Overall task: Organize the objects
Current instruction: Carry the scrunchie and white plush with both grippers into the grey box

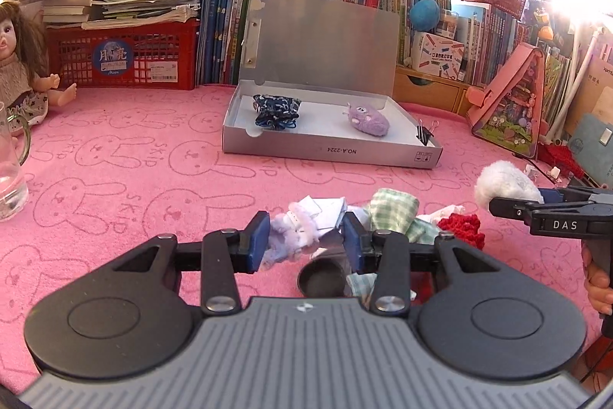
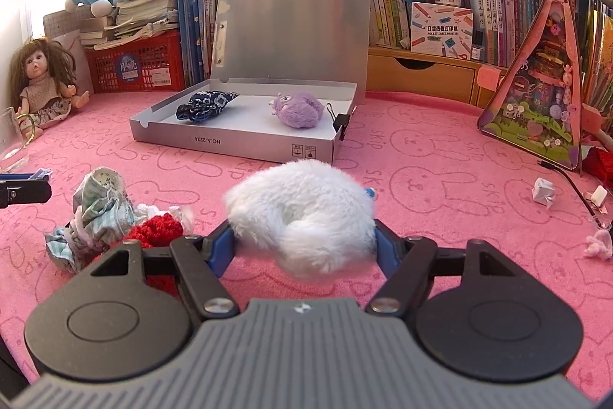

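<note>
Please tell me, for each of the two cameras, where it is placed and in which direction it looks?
Left wrist: sits behind the left tongs, facing the silver box; a lilac plush lies between its fingers; the person's hand shows at right.
Right wrist: sits behind the right tongs, which grip a white fluffy plush; it faces the same box from further right.
Shared: the box, purple plush toy, doll, pink mat.

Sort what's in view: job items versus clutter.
Job: open silver cardboard box, fluffy white scrunchie in right gripper, lilac plush trinket between left gripper fingers, red knitted piece.
Clutter: long-haired doll, glass jug.
</note>
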Available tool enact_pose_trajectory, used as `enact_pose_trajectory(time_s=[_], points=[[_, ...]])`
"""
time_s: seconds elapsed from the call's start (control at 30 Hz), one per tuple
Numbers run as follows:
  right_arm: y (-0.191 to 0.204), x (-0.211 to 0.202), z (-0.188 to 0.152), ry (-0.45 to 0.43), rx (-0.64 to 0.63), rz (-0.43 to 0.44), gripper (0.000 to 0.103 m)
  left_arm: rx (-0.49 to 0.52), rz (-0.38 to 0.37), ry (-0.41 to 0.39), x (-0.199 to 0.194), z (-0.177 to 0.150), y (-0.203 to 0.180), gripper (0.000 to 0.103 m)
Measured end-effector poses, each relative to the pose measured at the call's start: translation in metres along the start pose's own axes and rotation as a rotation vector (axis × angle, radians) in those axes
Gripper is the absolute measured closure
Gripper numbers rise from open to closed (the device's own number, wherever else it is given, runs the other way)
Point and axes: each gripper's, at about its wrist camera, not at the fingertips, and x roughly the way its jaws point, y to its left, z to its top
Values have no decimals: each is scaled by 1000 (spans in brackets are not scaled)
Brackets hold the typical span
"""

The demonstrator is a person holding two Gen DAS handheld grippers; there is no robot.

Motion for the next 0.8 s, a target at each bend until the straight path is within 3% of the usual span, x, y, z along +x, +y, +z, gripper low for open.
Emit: enact_pose_trajectory(time_s=[0.47, 0.8], points=[[-11, 25, 53, -23, 121, 20, 30, -16, 6, -72, 51, 75, 6, 56], [-3, 72, 94, -1, 193, 92, 30, -2, -11, -35, 124, 120, -2, 56]])
